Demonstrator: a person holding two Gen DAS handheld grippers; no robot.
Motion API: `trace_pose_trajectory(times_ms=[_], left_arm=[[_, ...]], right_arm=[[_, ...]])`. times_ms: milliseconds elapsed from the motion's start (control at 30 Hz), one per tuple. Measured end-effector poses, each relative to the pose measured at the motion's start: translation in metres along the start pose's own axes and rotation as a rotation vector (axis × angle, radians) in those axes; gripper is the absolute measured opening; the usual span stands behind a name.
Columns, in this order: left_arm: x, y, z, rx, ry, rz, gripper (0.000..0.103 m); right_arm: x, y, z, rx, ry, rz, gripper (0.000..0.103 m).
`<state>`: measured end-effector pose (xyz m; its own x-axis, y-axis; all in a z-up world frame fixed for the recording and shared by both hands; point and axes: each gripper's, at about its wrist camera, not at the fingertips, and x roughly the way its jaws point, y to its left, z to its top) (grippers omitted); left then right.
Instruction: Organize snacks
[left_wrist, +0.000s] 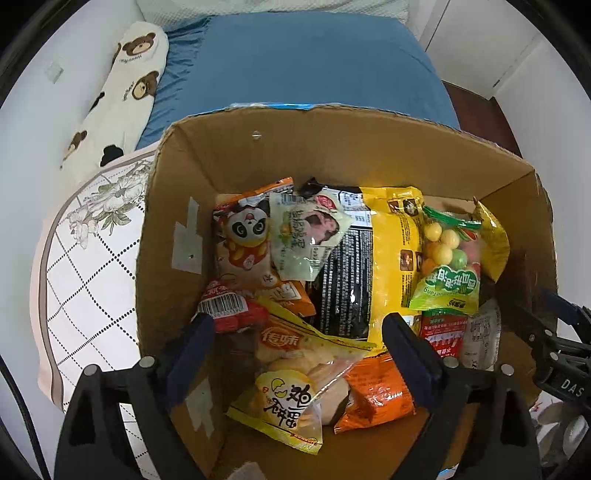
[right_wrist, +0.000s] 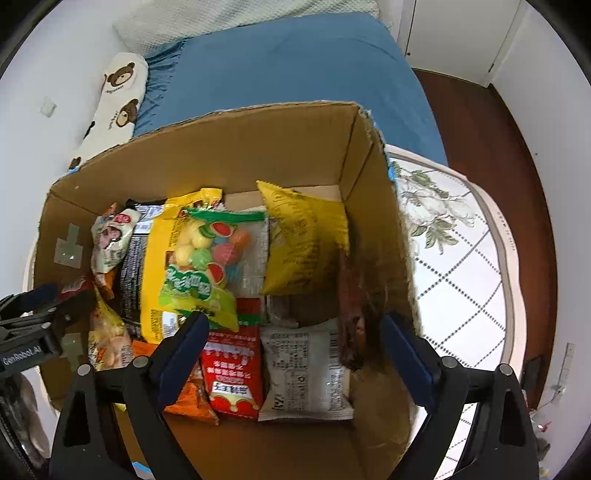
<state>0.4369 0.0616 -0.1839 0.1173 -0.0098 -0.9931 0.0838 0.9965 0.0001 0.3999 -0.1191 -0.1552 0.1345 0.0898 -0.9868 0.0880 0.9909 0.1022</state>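
1. Left gripper (left_wrist: 295, 354) jaws spread wide, empty, over the egg-biscuit pack (left_wrist: 291, 402).
2. Right gripper (right_wrist: 293, 343) jaws wide, empty, above the red packet (right_wrist: 231, 373).
3. Snacks all inside the cardboard box (left_wrist: 258, 147), candy bag (right_wrist: 203, 266) on top; box stands on a blue bed (left_wrist: 303, 59).

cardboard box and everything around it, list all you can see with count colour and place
cardboard box: 1, brown, open, on the bed
panda snack pack: 1, orange and white, box back left
big snack bag: 1, yellow and black, box middle
gummy candy bag: 1, green and clear, on the big snack bag
yellow pouch: 1, yellow, box back right
red packet: 1, red, box front
grey packet: 1, grey-white, right of the red packet
orange packet: 1, orange, box front
blue sheet: 1, blue, beyond the box
bear pillow: 1, cream with brown bears, far left
floral quilt: 1, white, beside the box
left gripper: 1, black and blue, open over the box
right gripper: 1, black and blue, open over the box
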Motion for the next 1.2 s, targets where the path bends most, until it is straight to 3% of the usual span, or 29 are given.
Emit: trace_pose_trajectory(times_ms=[333, 567, 933, 1200], left_arm=[[-0.008, -0.013, -0.027, 0.004, -0.072, 0.016, 0.093], [-0.05, -0.02, -0.057, 0.01, -0.179, -0.018, 0.093], [-0.133, -0.014, -0.122, 0.008, -0.355, -0.033, 0.093], [-0.192, -0.007, -0.18, -0.006, -0.469, -0.011, 0.093]], right_arm=[[-0.013, 0.006, -0.024, -0.013, -0.046, -0.014, 0.096], [-0.044, 0.008, -0.048, -0.024, -0.129, -0.019, 0.096], [-0.126, 0.019, -0.107, -0.053, -0.297, 0.007, 0.096], [-0.203, 0.032, -0.172, -0.091, -0.44, 0.012, 0.098]])
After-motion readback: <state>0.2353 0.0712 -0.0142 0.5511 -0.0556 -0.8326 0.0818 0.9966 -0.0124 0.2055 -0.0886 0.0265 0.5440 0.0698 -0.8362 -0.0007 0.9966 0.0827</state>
